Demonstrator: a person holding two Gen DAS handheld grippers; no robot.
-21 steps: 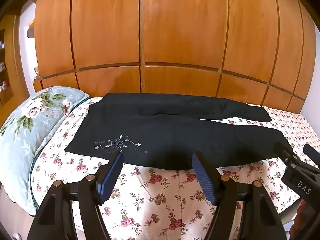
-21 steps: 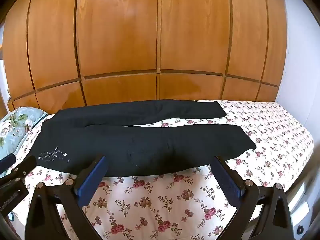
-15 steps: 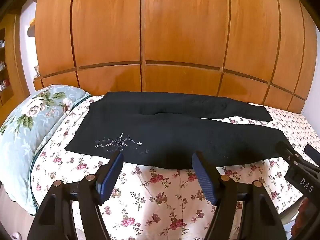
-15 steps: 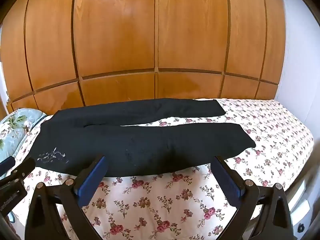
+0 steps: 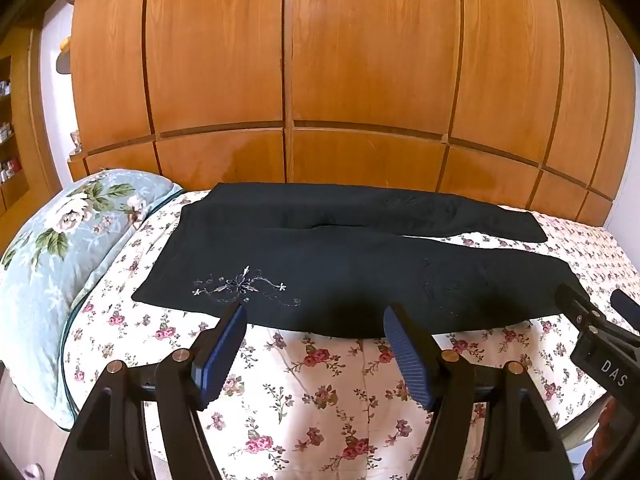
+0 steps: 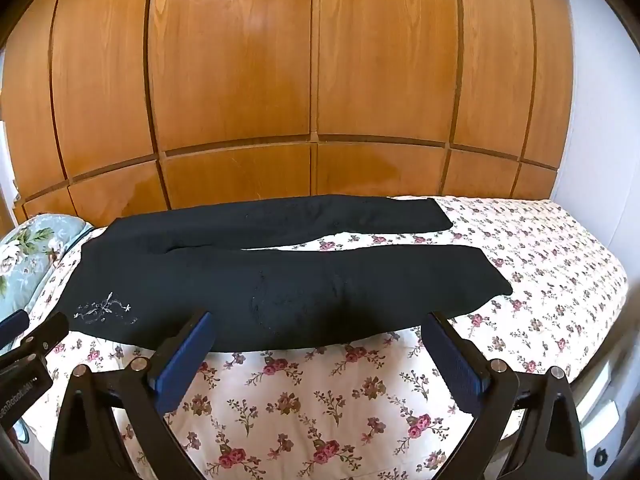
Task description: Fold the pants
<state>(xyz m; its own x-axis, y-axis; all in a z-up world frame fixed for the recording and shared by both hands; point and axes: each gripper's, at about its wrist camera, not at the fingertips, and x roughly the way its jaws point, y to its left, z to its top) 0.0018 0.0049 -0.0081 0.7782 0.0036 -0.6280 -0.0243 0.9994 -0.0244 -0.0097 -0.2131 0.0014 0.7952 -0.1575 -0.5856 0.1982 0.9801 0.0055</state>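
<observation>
Black pants (image 5: 340, 264) lie flat on the floral bed, waist to the left with white embroidery (image 5: 240, 286), both legs stretched to the right and slightly apart; they also show in the right wrist view (image 6: 280, 276). My left gripper (image 5: 316, 320) is open and empty, hovering just in front of the near edge of the pants near the hip. My right gripper (image 6: 320, 322) is open and empty, in front of the near leg around the knee. Each gripper shows at the edge of the other's view.
The bed (image 5: 320, 392) has a floral sheet with bare room in front of the pants and at the right end (image 6: 560, 260). A blue floral pillow (image 5: 60, 248) lies at the left. A wooden wardrobe (image 5: 288, 80) stands behind the bed.
Both grippers have shifted slightly; the pants sit a little lower and nearer in the views. Both grippers stay open and the pants have not moved.
</observation>
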